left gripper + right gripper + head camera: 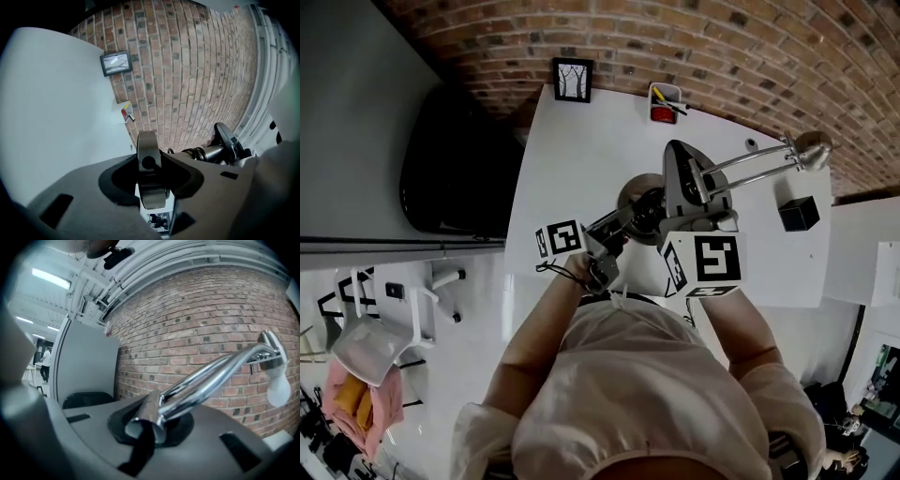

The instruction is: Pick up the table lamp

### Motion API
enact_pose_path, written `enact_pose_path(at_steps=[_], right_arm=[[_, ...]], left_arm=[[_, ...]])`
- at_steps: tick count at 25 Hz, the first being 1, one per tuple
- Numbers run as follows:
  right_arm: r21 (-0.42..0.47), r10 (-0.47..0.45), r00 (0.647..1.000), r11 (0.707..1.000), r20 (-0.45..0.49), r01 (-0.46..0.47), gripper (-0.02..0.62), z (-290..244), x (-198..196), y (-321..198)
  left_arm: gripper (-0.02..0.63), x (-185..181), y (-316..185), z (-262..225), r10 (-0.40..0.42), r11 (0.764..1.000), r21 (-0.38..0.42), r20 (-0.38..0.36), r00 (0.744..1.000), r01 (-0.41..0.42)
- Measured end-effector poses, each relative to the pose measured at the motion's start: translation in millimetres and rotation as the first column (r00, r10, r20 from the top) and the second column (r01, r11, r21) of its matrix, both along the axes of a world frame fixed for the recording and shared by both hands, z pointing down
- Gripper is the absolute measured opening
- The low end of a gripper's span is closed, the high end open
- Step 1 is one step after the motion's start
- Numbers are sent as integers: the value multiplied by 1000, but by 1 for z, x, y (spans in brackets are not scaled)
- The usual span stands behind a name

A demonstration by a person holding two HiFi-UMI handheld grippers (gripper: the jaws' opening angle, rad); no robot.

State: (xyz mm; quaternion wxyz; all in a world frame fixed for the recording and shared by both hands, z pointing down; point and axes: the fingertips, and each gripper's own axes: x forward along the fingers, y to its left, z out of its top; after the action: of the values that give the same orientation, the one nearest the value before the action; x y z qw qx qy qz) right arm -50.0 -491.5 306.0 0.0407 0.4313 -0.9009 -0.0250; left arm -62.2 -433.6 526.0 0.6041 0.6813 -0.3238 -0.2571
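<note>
The right gripper (pixel 151 422) is clenched on the lower end of the table lamp's (pixel 741 167) twin chrome arm. The left gripper (pixel 150 177) grasps a chrome band low on the lamp, near its round base (pixel 637 190). The arm slants to a small shade (pixel 814 147) with a white bulb (pixel 277 387). The lamp is over the white table (pixel 581 155), near the brick wall (pixel 722 47). Both grippers hide the joint from above, and I cannot tell whether the base touches the table.

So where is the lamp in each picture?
Head view: the table lamp is right of centre, its arm reaching right.
Left gripper view: low centre, a metal part in the left claw.
Right gripper view: chrome arm from the right claw up to the right.
Shared: the brick wall.
</note>
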Motion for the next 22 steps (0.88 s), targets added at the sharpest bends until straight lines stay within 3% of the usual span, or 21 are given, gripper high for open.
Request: enact_pose_path(at_steps=[9, 22], right_arm=[[63, 40, 999, 997, 19, -41, 24, -87, 12, -30], [161, 122, 992, 979, 21, -123, 25, -197, 48, -79]], left_arm=[[150, 2, -46, -85, 31, 995, 94, 34, 999, -34], [153, 39, -120, -196, 122, 966, 223, 44, 992, -129]])
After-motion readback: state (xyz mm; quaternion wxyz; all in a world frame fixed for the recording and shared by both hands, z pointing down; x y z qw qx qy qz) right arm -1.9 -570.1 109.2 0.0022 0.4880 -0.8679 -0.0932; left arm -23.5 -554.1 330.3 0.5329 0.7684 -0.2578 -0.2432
